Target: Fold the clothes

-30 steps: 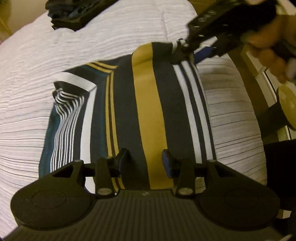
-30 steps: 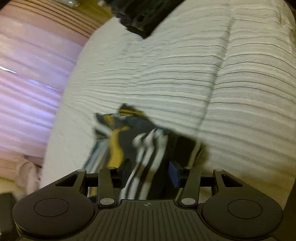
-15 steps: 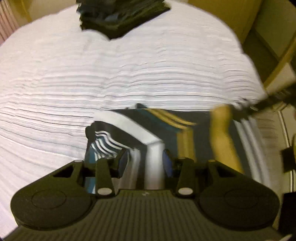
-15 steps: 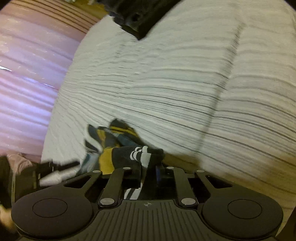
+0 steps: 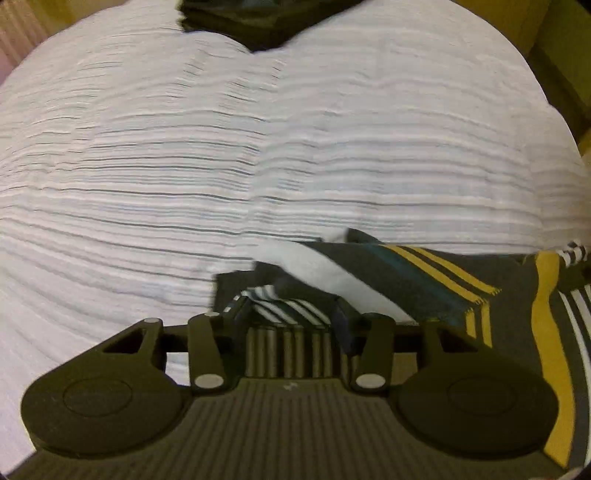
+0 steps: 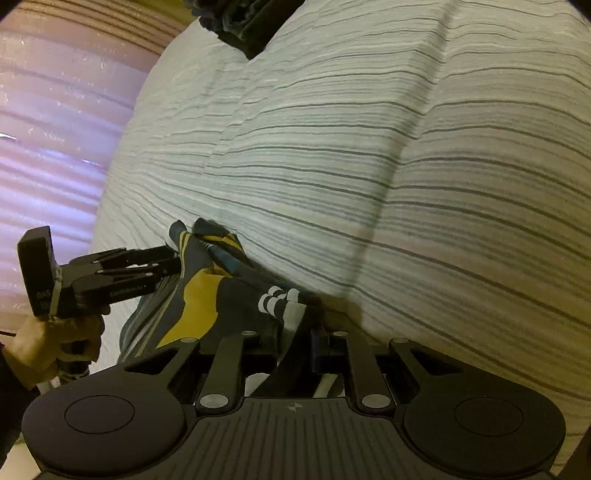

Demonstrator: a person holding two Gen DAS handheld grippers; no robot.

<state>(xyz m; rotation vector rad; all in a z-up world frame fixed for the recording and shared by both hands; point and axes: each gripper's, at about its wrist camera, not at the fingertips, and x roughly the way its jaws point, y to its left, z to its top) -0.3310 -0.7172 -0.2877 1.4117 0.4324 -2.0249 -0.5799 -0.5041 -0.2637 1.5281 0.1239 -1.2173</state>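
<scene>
So the big change in the last second: the right gripper [image 6: 293, 341] has clamped down on a bunched corner of the striped garment [image 5: 436, 291]. A second ago its jaws stood wide around the cloth, now they're nearly closed with the white-striped edge pinched right between them. The left gripper [image 5: 291, 319] swung across the shirt to its far side and now sits over the opposite corner. Its jaws are narrow-ish and opening a touch, with striped fabric lying between them, though I can't tell if the pads really press on it.

My read is one end is secured and the other is about to be, so the next fold could start once both corners are held. Not yet lifted, I'd say.

The garment lies on the bed [image 5: 332, 147], directly under and just ahead of both grippers. Its long axis runs from one gripper to the other: from the left gripper it stretches off to the right, gold band and all; from the right gripper it trails left toward the other one. Dark folded pile [image 5: 266, 18] sits well beyond, far end of the bed.
</scene>
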